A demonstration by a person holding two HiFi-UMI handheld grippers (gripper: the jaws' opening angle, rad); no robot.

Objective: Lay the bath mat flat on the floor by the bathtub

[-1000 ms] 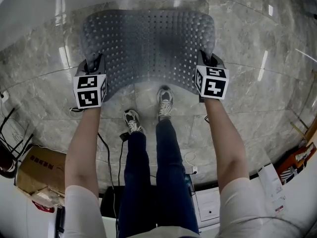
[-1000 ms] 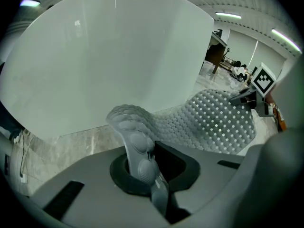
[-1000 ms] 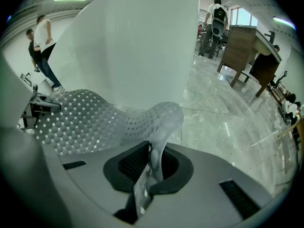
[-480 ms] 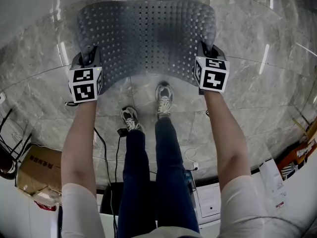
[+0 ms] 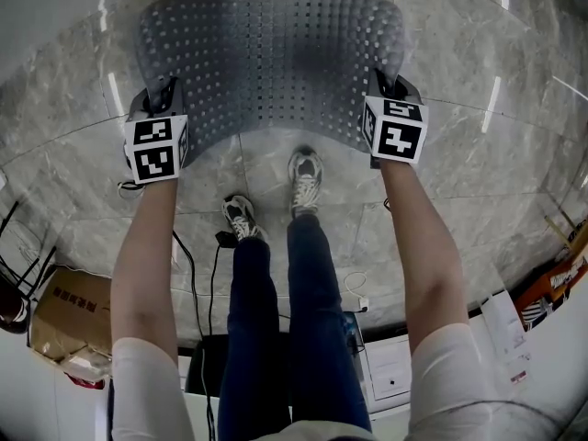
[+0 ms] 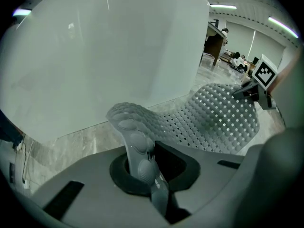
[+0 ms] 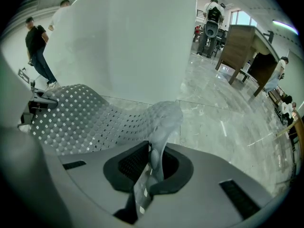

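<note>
Two grippers each pinch a near corner of the mat (image 5: pixel 271 62). At the near left a box (image 5: pixel 69 306) sits on the floor (image 5: pixel 459 154). The left gripper (image 5: pixel 163 95) has its jaws clamped together on the mat's near left corner; in its own view the nubbed edge stands up between them. The grey, perforated mat hangs spread between the two grippers, near edge raised, middle sagging, far edge close to the white tub (image 5: pixel 55 7). Whether that far edge touches the floor I cannot tell. Below the near edge stand the person's shoes (image 5: pixel 306 171), one a little ahead of the other. The right gripper (image 5: pixel 384 85) is likewise closed tight on the near right corner, the mat's edge folded upright between its jaws.
</note>
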